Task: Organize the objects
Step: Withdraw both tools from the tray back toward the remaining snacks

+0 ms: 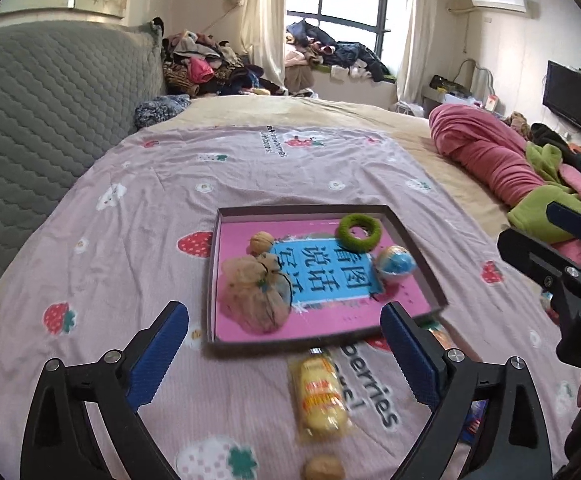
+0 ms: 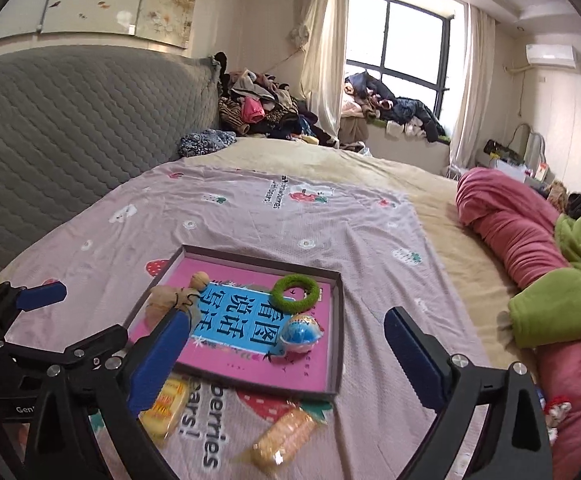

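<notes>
Both the left gripper [image 1: 284,344] and right gripper [image 2: 286,354] hover wide open and empty-jawed above the bed's near edge, where a yellow wrapped snack cake [image 1: 320,394] lies just short of the shallow pink-lined cardboard tray [image 1: 418,236], apparently awaiting collection.

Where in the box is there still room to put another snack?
The shallow dark-rimmed box has bare pink floor along its near edge, between the tan mesh pouch and the blue-and-white ball. Its far side is crowded: round brown walnut, fuzzy green ring. Outside, the yellow wrapped snack and orange wrapped snack crowd the pink strawberry sheet near the box.
</notes>
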`<move>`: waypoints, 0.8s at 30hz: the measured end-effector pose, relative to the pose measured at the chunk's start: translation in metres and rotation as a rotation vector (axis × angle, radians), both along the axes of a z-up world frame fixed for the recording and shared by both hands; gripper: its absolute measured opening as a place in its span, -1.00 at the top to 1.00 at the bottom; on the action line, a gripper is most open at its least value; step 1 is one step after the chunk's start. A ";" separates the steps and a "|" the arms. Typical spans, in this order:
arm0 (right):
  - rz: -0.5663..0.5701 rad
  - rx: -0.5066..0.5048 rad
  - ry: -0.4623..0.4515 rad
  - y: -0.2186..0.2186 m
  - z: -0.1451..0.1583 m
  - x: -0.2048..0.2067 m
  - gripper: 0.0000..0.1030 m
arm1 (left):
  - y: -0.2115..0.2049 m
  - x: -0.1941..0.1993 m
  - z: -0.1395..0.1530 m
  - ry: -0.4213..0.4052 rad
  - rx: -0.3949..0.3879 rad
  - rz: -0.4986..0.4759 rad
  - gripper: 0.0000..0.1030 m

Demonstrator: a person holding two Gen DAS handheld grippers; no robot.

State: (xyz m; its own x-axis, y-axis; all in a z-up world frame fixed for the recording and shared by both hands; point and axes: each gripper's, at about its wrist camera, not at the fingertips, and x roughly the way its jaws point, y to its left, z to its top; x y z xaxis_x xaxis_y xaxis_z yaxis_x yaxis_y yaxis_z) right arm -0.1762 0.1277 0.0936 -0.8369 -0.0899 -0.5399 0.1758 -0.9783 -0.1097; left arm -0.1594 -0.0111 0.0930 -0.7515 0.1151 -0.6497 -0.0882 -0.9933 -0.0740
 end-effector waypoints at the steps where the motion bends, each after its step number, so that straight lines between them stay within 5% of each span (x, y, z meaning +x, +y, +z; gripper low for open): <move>1: 0.004 0.005 0.001 0.000 0.004 0.006 -0.92 | 0.001 0.005 0.002 0.000 0.002 0.004 -0.90; 13: 0.034 -0.021 0.008 0.006 0.045 0.073 -0.97 | 0.001 0.066 0.047 0.031 -0.032 0.063 -0.94; 24: 0.028 -0.008 0.005 0.021 0.040 0.111 -0.98 | -0.004 0.103 0.053 0.012 -0.035 0.111 -0.94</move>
State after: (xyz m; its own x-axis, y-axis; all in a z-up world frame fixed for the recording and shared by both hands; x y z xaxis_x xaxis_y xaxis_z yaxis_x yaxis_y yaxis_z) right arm -0.0653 0.1491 0.1340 -0.8370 -0.1173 -0.5345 0.2023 -0.9739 -0.1030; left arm -0.0568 -0.0149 0.1460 -0.7663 0.0081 -0.6424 0.0215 -0.9990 -0.0383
